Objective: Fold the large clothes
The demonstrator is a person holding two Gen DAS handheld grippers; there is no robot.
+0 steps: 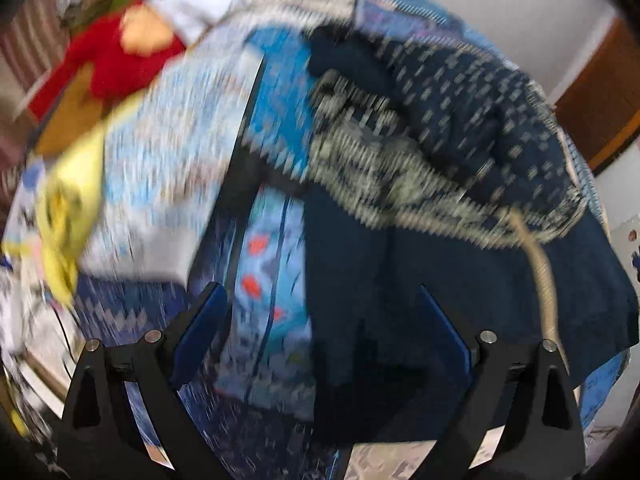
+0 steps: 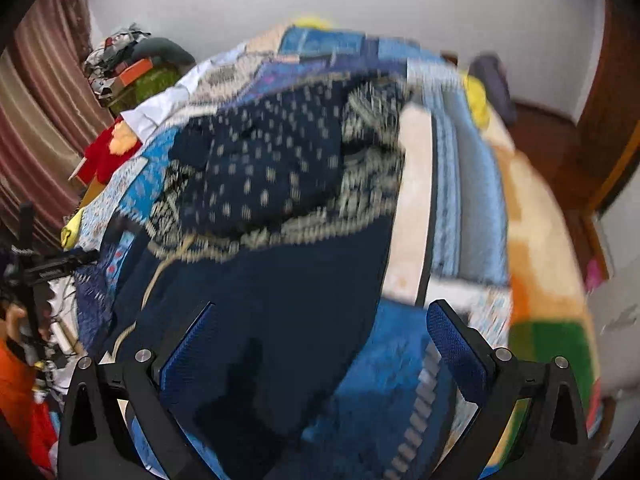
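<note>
At the far left a red cloth [image 1: 116, 60] lies apart on the patchwork bedspread [image 1: 168, 128]; the left gripper [image 1: 320, 332] hangs spread wide, holding nothing. Mid-bed sits the navy garment [image 2: 280, 280] — its dotted upper part bunched over the plain lower part, so folding looks barely begun. Rightmost, the right gripper [image 2: 320, 344] — also released and empty — hovers over its near edge.

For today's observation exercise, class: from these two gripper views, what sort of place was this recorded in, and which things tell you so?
Probably a bedroom at home. A patchwork bedspread covers a wide bed with a dark blue garment on it, striped curtains hang at one side, and more clothes are piled nearby.
</note>
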